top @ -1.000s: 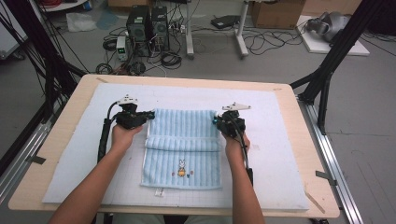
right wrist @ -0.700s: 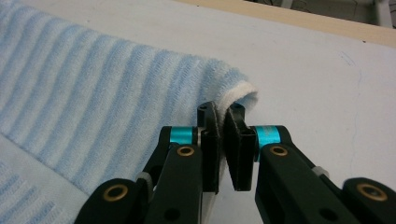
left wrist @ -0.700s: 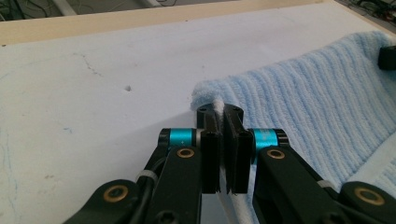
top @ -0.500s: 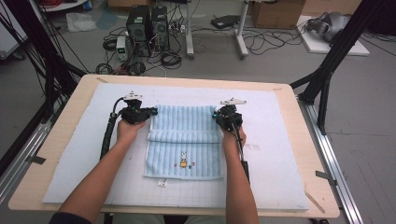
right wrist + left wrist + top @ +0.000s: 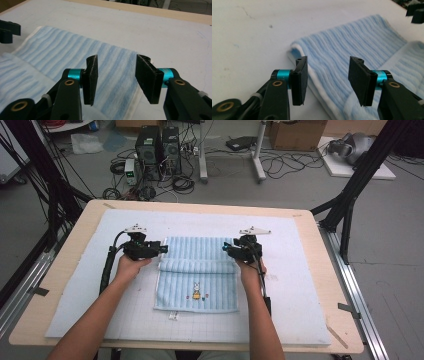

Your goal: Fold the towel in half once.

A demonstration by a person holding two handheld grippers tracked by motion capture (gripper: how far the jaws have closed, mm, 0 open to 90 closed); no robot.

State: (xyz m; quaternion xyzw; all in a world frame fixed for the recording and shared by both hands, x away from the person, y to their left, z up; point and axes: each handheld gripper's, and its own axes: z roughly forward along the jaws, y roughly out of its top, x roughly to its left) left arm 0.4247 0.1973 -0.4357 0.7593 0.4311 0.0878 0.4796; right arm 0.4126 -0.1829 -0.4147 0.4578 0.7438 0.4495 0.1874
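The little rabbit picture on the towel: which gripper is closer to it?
Right gripper, slightly; it sits up-right of the rabbit, while the left gripper sits farther up-left.

Two black hand grippers

Each gripper [image 5: 328, 80] [image 5: 116, 80] has flat black jaws, blue rings, gold screws and a black cable.

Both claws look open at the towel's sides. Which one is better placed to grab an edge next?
Left, slightly. The left claw already straddles the blue towel's folded edge, cloth running between its open jaws. The right claw is also open over the towel's side edge, so the difference is small.
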